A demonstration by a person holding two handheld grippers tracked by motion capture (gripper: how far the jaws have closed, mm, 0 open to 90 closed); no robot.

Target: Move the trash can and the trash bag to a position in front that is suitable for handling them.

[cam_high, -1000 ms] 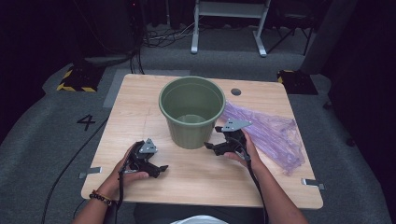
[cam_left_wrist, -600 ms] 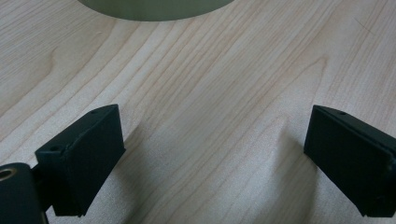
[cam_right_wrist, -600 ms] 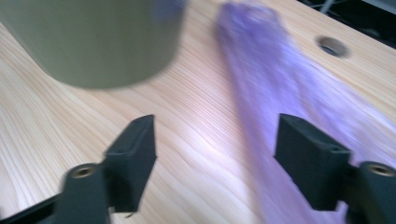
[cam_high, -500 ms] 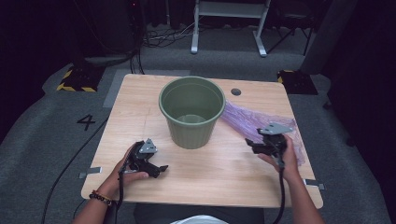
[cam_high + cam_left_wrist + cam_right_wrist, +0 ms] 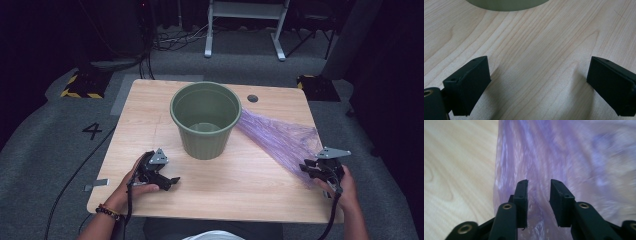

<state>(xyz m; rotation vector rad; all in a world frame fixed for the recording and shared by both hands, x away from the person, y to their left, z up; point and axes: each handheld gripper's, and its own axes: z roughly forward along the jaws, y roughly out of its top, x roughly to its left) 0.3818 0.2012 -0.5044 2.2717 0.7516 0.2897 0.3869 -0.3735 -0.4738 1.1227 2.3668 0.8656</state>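
Note:
A green plastic bucket [image 5: 205, 120] stands upright in the middle of the wooden table [image 5: 145, 115]; its base [image 5: 506, 3] shows at the top of the left gripper view. A thin purple plastic bag [image 5: 280, 137] lies flat, stretching from behind the bucket to the table's right edge. My right gripper [image 5: 306, 170] sits at the bag's near right end. Its jaws have just been closing and stand narrow, a small gap left, with bag plastic [image 5: 579, 157] in and under that gap [image 5: 539, 195]. My left gripper [image 5: 170, 182] rests wide open on bare wood [image 5: 537, 85], holding nothing.
A round cable hole [image 5: 252, 98] sits in the table top behind the bucket. Grey floor with a painted 4 [image 5: 92, 131] lies to the left. A white frame [image 5: 245, 25] and cables stand beyond the far edge.
My right gripper has swung from beside the bucket rightwards to the bag's near right end, and its jaws have narrowed. The left gripper has not moved.

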